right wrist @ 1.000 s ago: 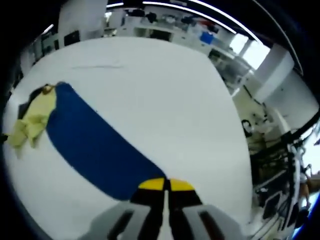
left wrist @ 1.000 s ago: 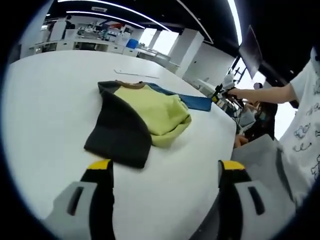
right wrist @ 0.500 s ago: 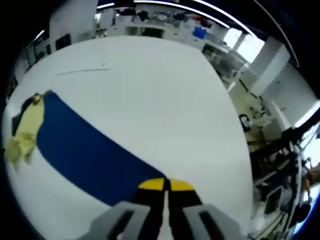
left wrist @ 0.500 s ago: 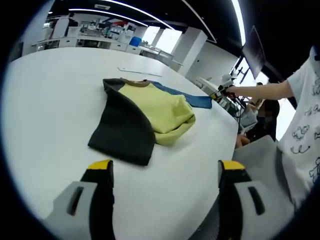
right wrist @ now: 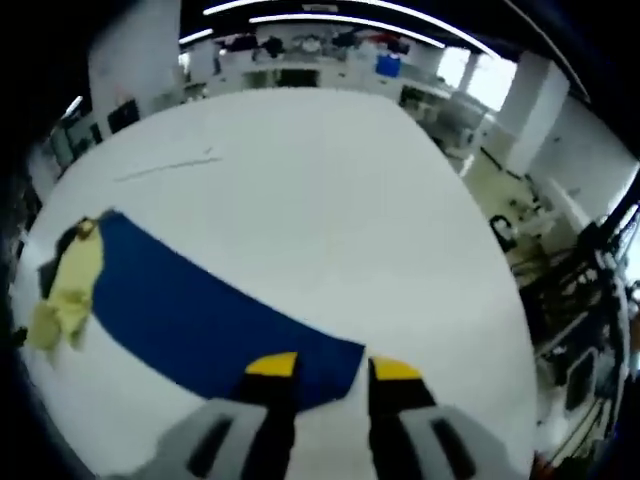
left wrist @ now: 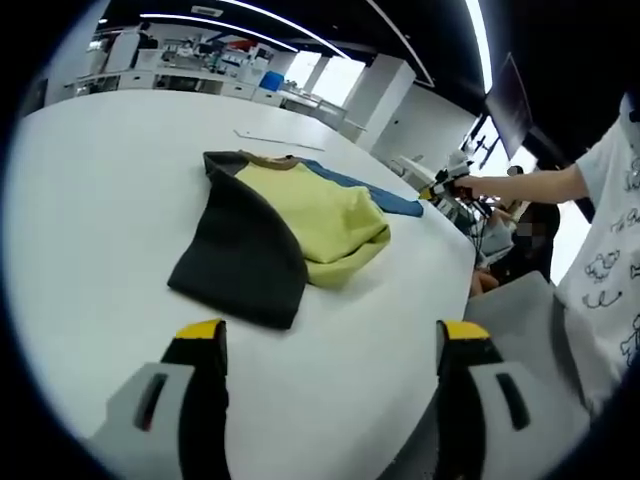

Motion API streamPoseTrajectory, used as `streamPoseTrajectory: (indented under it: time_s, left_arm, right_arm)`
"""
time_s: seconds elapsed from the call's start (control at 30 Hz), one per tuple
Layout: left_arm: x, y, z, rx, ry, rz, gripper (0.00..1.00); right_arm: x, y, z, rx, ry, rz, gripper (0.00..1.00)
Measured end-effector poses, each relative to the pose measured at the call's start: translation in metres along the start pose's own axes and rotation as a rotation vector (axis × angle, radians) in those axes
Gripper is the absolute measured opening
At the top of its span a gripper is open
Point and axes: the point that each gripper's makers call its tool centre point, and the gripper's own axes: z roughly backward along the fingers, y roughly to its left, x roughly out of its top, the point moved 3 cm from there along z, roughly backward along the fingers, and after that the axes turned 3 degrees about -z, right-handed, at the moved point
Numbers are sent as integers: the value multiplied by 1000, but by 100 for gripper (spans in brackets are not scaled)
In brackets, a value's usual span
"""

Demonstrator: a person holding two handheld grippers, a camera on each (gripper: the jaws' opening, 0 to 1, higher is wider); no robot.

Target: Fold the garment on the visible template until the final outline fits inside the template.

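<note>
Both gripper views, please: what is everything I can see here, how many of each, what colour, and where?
garment: one, yellow-green body, dark grey sleeve, blue sleeve stretched out flat; lying on the table.
table: one, white, round-edged, under the garment.
thin line: one, dark, on the table top beyond the garment.
room behind: white benches and pillars, ceiling light strips.
chair: one, grey, at the table edge.
person: one, white printed shirt, arm reaching out, beside the table.
left gripper: one, grey with yellow tips, open, hovering short of the dark sleeve.
right gripper: one, same colours, open, over the blue sleeve's end.
</note>
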Motion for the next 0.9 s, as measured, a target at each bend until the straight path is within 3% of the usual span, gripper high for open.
streamPoseTrajectory:
  time_s: [0.13, 0.27, 0.37, 0.5, 0.73, 0.9]
  left_arm:
    - [-1, 0, -1, -3, -1, 2, 83]
    - [-3, 2, -1, -5, 6, 4, 83]
    - [-5, 4, -1, -3, 7, 7, 83]
    - [-7, 3, 0, -1, 6, 12, 83]
    - [-6, 4, 2, 7, -9, 19, 83]
    - [-5, 3, 2, 9, -14, 22, 83]
  right_arm:
    - [-17, 6, -1, 59, 1, -46, 48]
    - [-25, 4, -4, 79, -20, -93, 52]
    - [-24, 9, -4, 127, -67, -168, 52]
    - [-22, 13, -8, 165, -102, -196, 51]
    - [-20, 22, -10, 165, -119, -186, 46]
    - [-8, 17, -4, 161, -158, -214, 35]
